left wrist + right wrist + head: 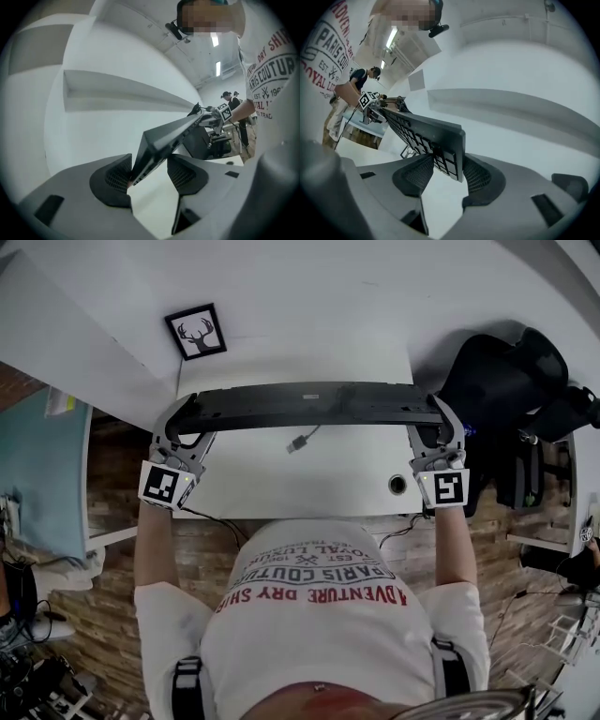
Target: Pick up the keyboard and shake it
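Keyboard (pixel 305 407) is clear of the worktop (pixel 309 486), left gripper (pixel 185 426) and right gripper (pixel 433 427) each clamped on an end: shake short, both in sync, squeeze firm, watch the dangling cable (pixel 300 440).

Open desk (pixel 281 488) under keyboard (pixel 309 404); deer picture (pixel 196 331) behind, black chair (pixel 502 381) right.

The keyboard (pixel 305 407) is black; the desk (pixel 309 479) is white. The framed picture (pixel 196 332) shows a black deer head on white in a black frame. The left gripper (pixel 180 423) and right gripper (pixel 439 423) are grey with black-and-white square-marker cubes; the shirt (pixel 319 615) is white with red lettering.
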Demonstrator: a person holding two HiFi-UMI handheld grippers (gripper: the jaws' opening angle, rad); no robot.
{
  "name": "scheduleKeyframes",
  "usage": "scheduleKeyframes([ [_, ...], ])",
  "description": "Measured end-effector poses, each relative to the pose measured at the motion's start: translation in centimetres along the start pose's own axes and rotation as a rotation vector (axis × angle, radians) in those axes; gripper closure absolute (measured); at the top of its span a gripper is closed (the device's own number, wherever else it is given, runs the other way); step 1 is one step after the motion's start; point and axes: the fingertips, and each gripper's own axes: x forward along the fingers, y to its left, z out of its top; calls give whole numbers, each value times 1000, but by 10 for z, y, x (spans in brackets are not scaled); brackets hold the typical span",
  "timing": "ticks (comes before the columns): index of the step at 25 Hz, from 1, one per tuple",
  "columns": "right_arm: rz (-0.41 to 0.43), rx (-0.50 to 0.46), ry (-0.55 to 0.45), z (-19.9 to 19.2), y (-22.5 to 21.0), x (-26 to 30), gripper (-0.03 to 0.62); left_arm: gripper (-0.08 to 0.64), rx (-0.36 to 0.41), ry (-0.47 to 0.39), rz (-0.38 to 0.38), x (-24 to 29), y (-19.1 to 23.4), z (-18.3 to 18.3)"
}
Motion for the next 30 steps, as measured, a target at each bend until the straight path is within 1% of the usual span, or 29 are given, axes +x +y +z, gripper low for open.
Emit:
scheduleKeyframes([
  [2,4,18,31,-7,-2,-2,376,324,-1,1,2,3,-1,-1],
  [5,49,48,97,-25,-1,-2,376,324,-67,20,-2,8,1,-8],
  [6,63,62,115,-30,0,-2,377,324,-79,29,-6,8,2,-10],
  [9,86,115,163,-42,3,-2,380,324,-81,52,-18,9,1,-12],
  [13,126,250,233,-66,6,-2,380,324,-62,91,-18,13,0,-5],
  [16,144,350,274,-87,10,-6,380,324,-17,114,-14,15,-4,6],
  [19,132,403,279,-103,9,-9,379,324,51,95,-12,20,-11,25],
  [20,126,410,272,-107,8,-9,379,323,82,80,-9,21,-14,32],
  [22,114,410,253,-111,7,-11,379,321,174,55,-7,21,-19,47],
  [24,98,409,234,-113,4,-13,379,318,267,45,-6,20,-26,58],
  [25,89,410,227,-114,3,-15,380,316,300,41,-1,19,-30,62],
  [27,73,407,219,-115,0,-16,380,316,336,24,13,16,-37,65],
  [30,66,397,213,-112,-1,-17,380,311,356,-18,41,11,-42,68],
])
